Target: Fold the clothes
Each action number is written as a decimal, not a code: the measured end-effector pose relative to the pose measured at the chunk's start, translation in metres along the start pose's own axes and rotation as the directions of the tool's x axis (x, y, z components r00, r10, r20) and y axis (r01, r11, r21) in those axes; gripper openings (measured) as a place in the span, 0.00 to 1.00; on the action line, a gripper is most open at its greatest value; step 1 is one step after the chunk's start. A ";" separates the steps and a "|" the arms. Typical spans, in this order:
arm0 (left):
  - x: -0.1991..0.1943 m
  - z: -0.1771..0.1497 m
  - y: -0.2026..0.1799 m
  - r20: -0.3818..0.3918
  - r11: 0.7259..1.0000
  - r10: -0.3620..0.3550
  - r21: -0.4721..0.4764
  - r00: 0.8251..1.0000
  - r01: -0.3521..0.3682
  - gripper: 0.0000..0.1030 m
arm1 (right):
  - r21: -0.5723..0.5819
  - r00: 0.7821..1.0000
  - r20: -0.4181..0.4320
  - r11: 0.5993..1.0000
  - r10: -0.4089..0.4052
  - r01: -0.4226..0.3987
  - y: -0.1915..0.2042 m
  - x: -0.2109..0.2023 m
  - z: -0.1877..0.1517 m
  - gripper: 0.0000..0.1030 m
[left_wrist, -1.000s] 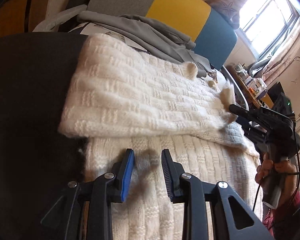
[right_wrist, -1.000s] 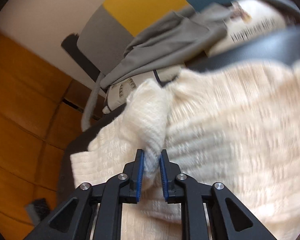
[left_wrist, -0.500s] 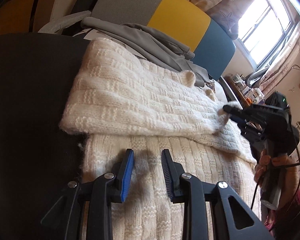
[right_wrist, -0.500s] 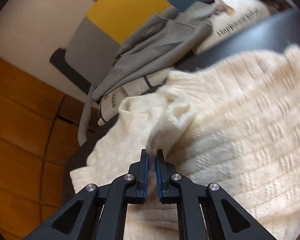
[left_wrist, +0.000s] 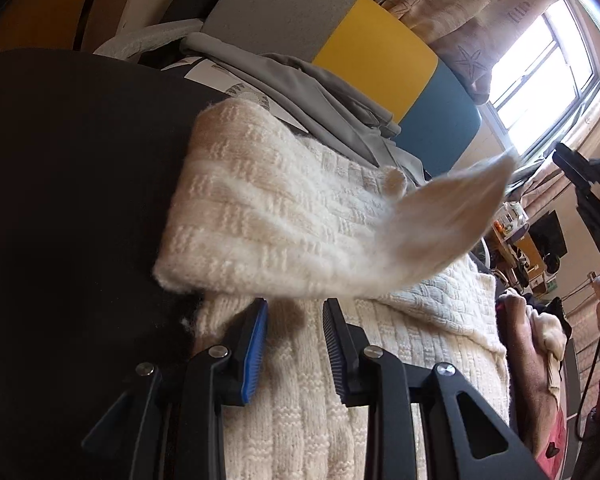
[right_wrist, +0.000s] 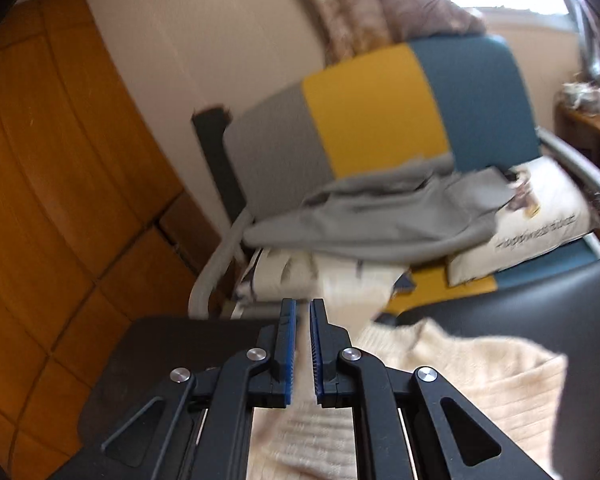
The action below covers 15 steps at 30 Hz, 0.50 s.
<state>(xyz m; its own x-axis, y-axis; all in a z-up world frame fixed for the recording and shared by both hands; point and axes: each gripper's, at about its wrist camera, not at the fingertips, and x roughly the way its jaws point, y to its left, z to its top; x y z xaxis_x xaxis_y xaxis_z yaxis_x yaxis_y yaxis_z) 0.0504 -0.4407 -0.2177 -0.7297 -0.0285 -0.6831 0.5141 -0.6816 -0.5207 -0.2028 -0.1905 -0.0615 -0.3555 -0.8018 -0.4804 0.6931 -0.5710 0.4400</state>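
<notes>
Leftmost in the left wrist view, a smooth black surface (left_wrist: pixel 68 200) fills the nine o'clock side. On it lies the cream knitted sweater (left_wrist: pixel 284 216), a thick, fuzzy basket-weave knit whose folded upper band runs from the centre toward ten o'clock. The left gripper (left_wrist: pixel 296 344) sits at six o'clock with its jaws about half apart. Its blue ribbed pads (left_wrist: pixel 256 344) stand over the lower panel of the sweater and clamp nothing. Whether the tips rest on the knit cannot be told.

Toward three o'clock one sleeve (left_wrist: pixel 440 232) of the sweater rises off the pile, blurred and tapering to a wispy end. Further right, at the three o'clock rim, the right gripper (left_wrist: pixel 568 164) is black and angular, and its tip stands just apart from that sleeve end. Behind, at twelve o'clock, a limp grey garment (left_wrist: pixel 300 80) drapes against a chair back (left_wrist: pixel 372 52) in grey, yellow and blue blocks.

From the right wrist view, orange wood panelling (right_wrist: pixel 60 200) covers nine o'clock. The right gripper (right_wrist: pixel 303 312) points toward the chair with its jaws drawn almost together – only a thin slit between the pads, no cloth visibly pinched. The sweater (right_wrist: pixel 480 376) spreads below at five o'clock, and a printed white cushion (right_wrist: pixel 540 232) lies at three o'clock.
</notes>
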 end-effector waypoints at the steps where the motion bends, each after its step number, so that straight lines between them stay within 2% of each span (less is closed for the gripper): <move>1: 0.001 0.001 0.000 0.002 1.000 0.003 -0.002 1.000 -0.003 0.27 | 0.019 1.000 0.015 1.000 -0.011 0.011 -0.007 -0.007 0.003 0.08; 4: 0.002 0.001 -0.002 0.004 1.000 0.010 0.003 1.000 -0.010 0.27 | 0.109 0.999 0.008 0.993 -0.034 0.033 -0.043 -0.023 -0.004 0.08; 7: 0.005 -0.001 -0.004 -0.002 1.000 0.016 -0.002 1.000 -0.016 0.27 | 0.221 0.997 -0.071 0.975 0.032 -0.015 -0.075 -0.020 -0.031 0.09; 9: 0.006 -0.002 -0.006 -0.004 1.000 0.023 0.002 1.000 -0.023 0.27 | 0.275 0.989 -0.124 0.961 0.076 -0.040 -0.088 -0.008 -0.057 0.10; 11: 0.006 -0.002 -0.007 -0.006 0.999 0.034 0.010 0.999 -0.034 0.27 | 0.344 0.971 -0.204 0.938 0.123 -0.047 -0.097 0.013 -0.083 0.10; 15: 0.005 -0.003 -0.011 -0.009 0.998 0.052 0.042 0.999 -0.052 0.27 | 0.431 0.954 -0.266 0.902 0.135 -0.008 -0.110 0.045 -0.119 0.10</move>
<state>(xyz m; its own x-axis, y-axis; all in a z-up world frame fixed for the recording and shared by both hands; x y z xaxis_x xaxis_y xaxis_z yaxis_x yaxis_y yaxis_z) 0.0421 -0.4309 -0.2169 -0.6978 -0.0577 -0.7140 0.5319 -0.7093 -0.4626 -0.2200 -0.1429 -0.2220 -0.0788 -0.7957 -0.6006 0.3579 -0.5849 0.7279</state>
